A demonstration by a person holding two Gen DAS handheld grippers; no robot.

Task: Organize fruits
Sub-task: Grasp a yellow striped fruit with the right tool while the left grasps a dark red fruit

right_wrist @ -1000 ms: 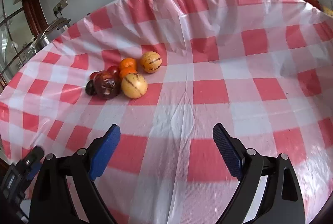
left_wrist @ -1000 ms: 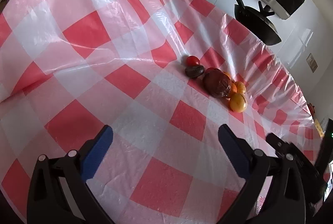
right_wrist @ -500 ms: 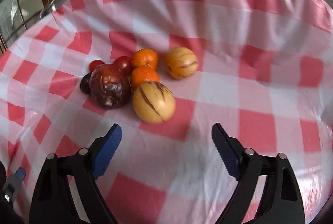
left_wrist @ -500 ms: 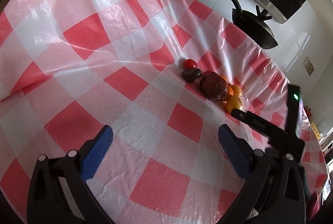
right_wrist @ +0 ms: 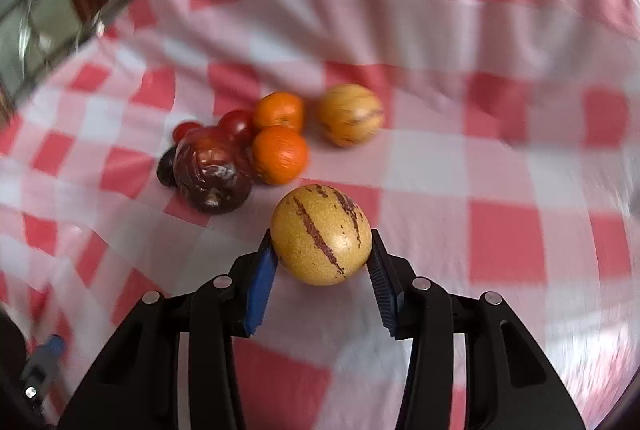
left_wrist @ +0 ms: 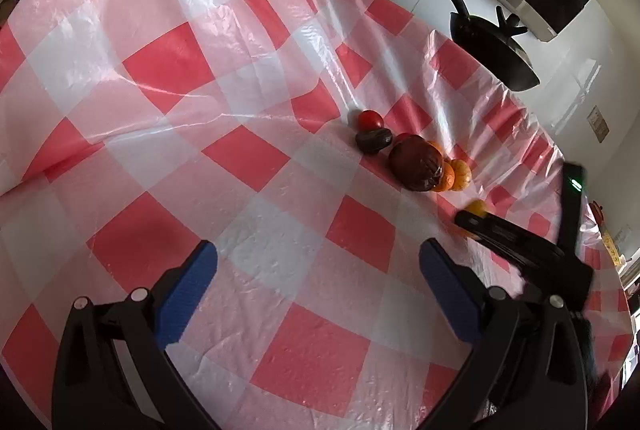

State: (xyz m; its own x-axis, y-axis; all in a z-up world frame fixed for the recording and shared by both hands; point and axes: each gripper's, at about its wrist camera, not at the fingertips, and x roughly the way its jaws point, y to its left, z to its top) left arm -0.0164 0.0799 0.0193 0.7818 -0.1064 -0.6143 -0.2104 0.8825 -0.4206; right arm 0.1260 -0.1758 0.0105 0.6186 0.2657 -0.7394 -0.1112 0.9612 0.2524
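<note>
My right gripper (right_wrist: pixel 320 254) is shut on a yellow melon with dark purple stripes (right_wrist: pixel 321 234), its blue pads against both sides. Behind it lie two oranges (right_wrist: pixel 280 154), a second striped melon (right_wrist: pixel 351 114), a large dark red fruit (right_wrist: pixel 212 178), two small red tomatoes (right_wrist: pixel 236 124) and a small dark fruit (right_wrist: pixel 166 172). My left gripper (left_wrist: pixel 318 274) is open and empty, well short of the same fruit cluster (left_wrist: pixel 416 162). The right gripper's arm (left_wrist: pixel 516 242) shows at the right of the left wrist view.
A red and white checked plastic cloth (left_wrist: pixel 168 62) covers the table, with creases at the left. A black frying pan (left_wrist: pixel 492 50) hangs beyond the far edge. A metal rack (right_wrist: pixel 44 30) stands at the far left in the right wrist view.
My right gripper moved forward to the fruit cluster and closed on the nearest striped melon, which now sits apart from the others. My left gripper stayed open and nearly still.
</note>
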